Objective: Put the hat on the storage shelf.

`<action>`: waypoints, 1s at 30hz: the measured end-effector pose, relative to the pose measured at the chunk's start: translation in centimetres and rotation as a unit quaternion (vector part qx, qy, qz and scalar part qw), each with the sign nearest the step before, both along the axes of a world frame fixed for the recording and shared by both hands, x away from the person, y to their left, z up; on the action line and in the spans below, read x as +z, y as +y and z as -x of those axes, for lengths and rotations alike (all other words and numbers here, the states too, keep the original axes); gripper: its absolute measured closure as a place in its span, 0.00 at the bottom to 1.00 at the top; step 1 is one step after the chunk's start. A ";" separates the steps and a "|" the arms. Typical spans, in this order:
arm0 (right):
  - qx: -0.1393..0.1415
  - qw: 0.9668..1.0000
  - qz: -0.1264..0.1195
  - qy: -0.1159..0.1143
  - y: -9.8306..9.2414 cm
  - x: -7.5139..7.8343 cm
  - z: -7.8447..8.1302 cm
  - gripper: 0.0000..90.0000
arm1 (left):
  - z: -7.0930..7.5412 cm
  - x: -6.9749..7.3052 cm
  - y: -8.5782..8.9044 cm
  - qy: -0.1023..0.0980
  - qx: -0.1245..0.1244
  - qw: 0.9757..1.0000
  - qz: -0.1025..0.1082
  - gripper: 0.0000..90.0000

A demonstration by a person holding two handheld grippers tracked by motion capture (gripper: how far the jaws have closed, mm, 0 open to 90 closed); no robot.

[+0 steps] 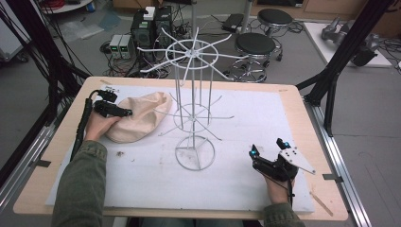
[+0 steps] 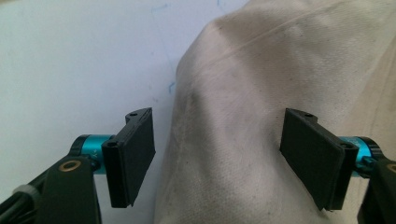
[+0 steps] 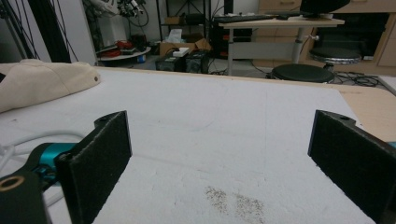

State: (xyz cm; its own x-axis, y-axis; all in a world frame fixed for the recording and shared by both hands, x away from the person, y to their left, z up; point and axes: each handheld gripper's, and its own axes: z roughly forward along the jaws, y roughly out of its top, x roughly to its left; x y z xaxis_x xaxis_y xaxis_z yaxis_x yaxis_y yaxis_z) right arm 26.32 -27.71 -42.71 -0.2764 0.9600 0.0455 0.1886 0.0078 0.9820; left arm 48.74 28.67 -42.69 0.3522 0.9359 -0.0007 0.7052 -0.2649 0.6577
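A cream cloth cap (image 1: pixel 137 118) lies on the white mat (image 1: pixel 236 184) at the left of the table. My left gripper (image 1: pixel 118 105) hangs over the cap's left side. In the left gripper view its jaws stand wide apart, and the left gripper (image 2: pixel 219 158) has the cap (image 2: pixel 261 93) beneath and between its pads without pressing it. A white wire stand (image 1: pixel 194 94) rises at the middle of the mat. My right gripper (image 1: pixel 268 147) rests low at the front right. The right gripper (image 3: pixel 219 163) is open over bare mat, with the cap (image 3: pixel 42 81) far off to the left.
The wire stand's spokes (image 1: pixel 156 66) reach out over the cap and the mat's middle. Dark crumbs (image 3: pixel 233 200) lie on the mat. Black frame posts (image 1: pixel 340 61) flank the table. Stools (image 1: pixel 255 47) and computer boxes (image 1: pixel 151 28) stand on the floor beyond.
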 end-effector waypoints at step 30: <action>0.003 1.000 0.009 -0.005 -0.1 0.1 0.0 0.06 | 0.1 0.6 -0.1 0.025 -0.007 0.998 -0.051 0.79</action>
